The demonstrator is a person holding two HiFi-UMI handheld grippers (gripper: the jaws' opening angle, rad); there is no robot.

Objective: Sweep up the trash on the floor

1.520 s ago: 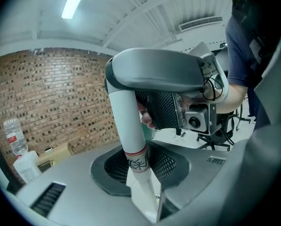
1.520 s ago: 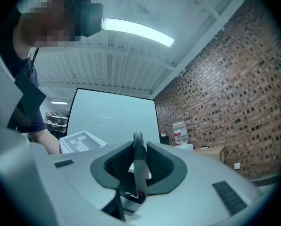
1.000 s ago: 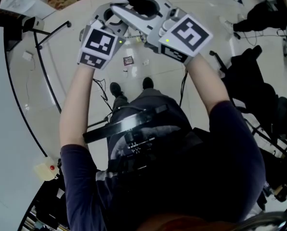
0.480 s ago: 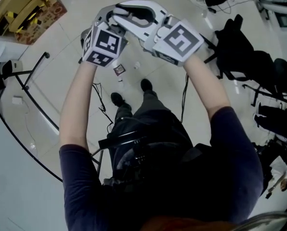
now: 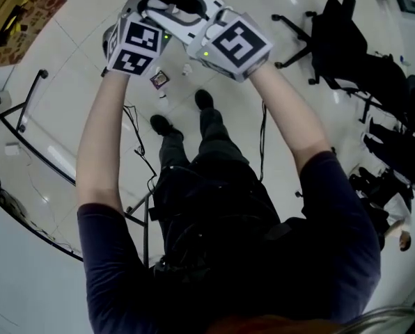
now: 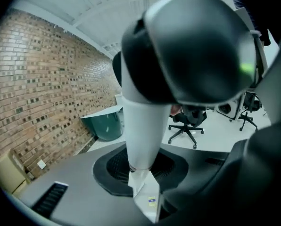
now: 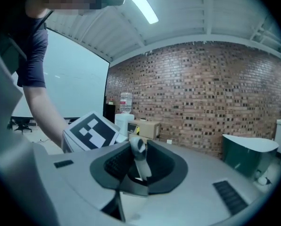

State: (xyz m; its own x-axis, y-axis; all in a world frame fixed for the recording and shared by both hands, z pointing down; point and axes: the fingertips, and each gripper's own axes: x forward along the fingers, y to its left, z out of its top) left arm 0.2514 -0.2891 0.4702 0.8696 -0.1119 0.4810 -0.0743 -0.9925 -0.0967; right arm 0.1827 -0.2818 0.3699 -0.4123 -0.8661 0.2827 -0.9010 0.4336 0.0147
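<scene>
A glossy white floor (image 5: 75,75) spreads under the person, whose dark shoes (image 5: 161,125) stand near its middle in the head view. The trash lies on the floor just ahead of the shoes: a small dark-red wrapper (image 5: 159,79) and, close beside it, a few white scraps (image 5: 187,69). Above the shoes and the trash, both bare forearms reach forward with the two grippers held tight against each other. The left gripper (image 6: 141,175) is closed on a white handle (image 6: 143,126) that rises from between its jaws. The right gripper (image 7: 136,178) clamps the handle higher up, near its dark-tipped end. Black office chairs (image 5: 333,40) stand well to the right of the shoes, and a cardboard box (image 5: 12,5) sits far to their left.
</scene>
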